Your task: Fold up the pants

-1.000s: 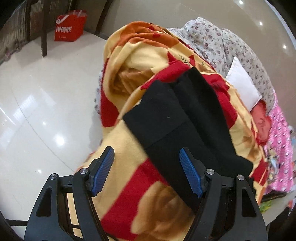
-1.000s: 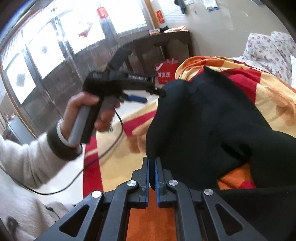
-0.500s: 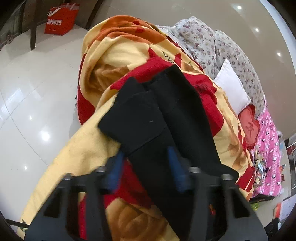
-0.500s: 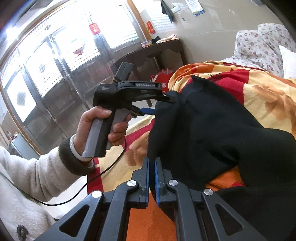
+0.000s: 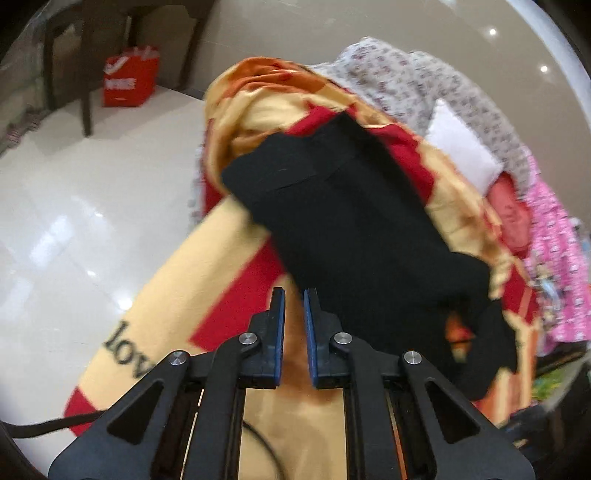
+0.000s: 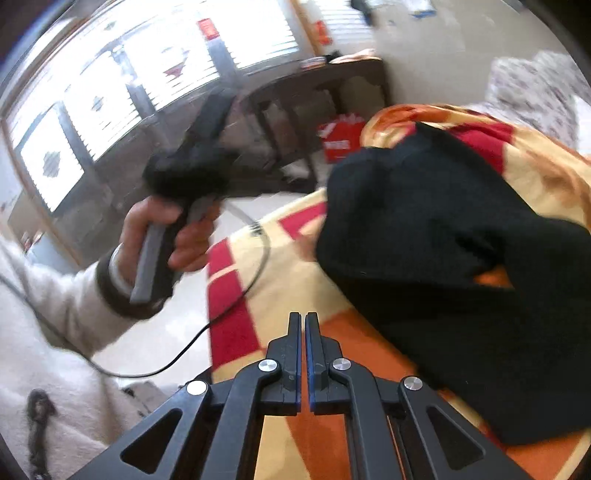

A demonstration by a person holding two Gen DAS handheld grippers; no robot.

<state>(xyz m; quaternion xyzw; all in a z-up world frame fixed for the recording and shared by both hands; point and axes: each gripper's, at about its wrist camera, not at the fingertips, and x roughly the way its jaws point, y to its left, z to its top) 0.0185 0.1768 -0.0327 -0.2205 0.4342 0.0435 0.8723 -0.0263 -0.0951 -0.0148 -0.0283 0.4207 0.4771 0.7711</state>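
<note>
On the red-and-yellow blanket [image 5: 177,317], the black pants [image 5: 354,229] are laid folded, at 1 o'clock from both grippers. The left gripper [image 5: 294,295] is held with jaws nearly together, gripping nothing. The right gripper [image 6: 304,317] is shown with jaws together, likewise free of cloth.

Dark letters reading "lov" were printed on a cream band of the blanket [image 5: 177,295], near its lower left edge in the left wrist view; anything further ran under the tool's frame. A red shopping bag [image 5: 130,77] on the floor carried a white tick mark and white lettering, too blurred to read. In the right wrist view the same bag [image 6: 341,137] showed only white smears. Red signs on the windows [image 6: 208,28] were also unreadable.
</note>
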